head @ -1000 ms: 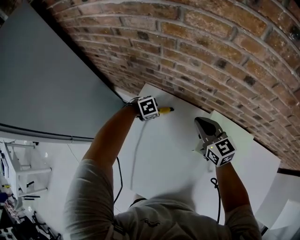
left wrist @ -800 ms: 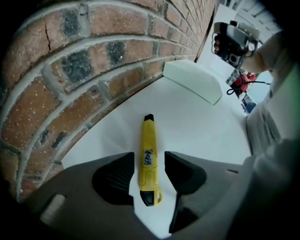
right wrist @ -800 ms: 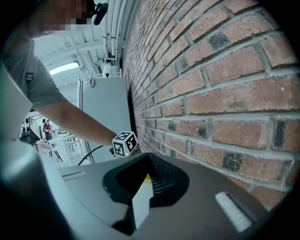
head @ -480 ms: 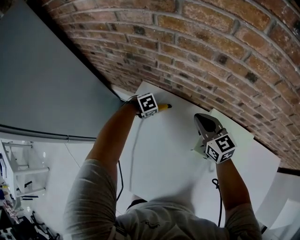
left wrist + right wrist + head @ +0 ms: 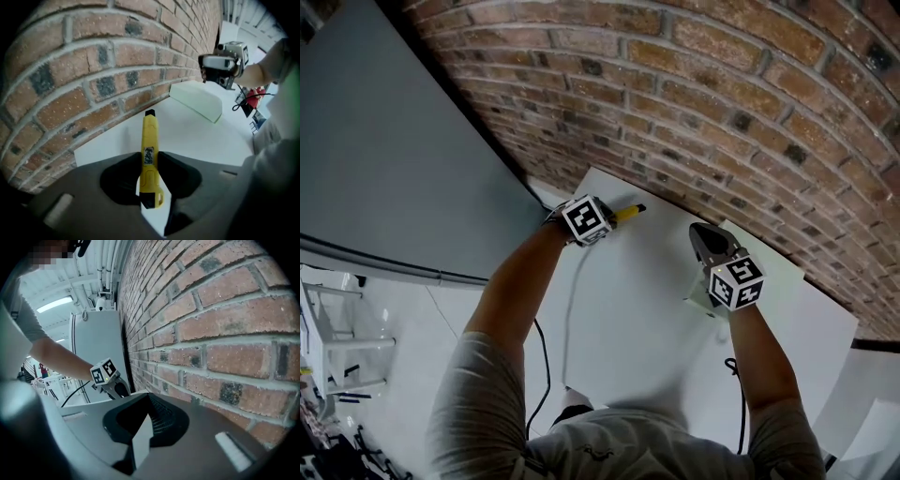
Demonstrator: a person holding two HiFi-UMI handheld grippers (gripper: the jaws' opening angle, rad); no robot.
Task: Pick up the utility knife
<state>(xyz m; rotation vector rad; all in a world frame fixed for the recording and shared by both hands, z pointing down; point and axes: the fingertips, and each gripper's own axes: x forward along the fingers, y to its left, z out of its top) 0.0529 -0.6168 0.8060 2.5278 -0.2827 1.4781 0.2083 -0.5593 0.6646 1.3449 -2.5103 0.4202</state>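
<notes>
The left hand-held gripper (image 5: 150,161) is closing its jaws on the utility knife (image 5: 149,145). The yellow body is sitting lengthwise between the two pads, which are already pressing on its flanks around the small label, with the dark nose pointing out ahead toward the brick wall (image 5: 722,112).

Compared with a second ago in the head view, the marker cube on this hand-held gripper is showing a different face and the knife's nose is angling upward instead of lying flat along the foot of the wall. That suggests the grasp is taking hold and the lift is starting. From these angles it is hard to say whether the knife is fully clear of the white worktop (image 5: 637,300) or still brushing it at the tail.

The right hand-held gripper (image 5: 147,418) is hovering low over the worktop, well apart from the knife, with its jaws together and nothing between them. It is taking no part in the grasp.

What is remaining, by my reading, is simply to finish squeezing and raise the knife clear.
</notes>
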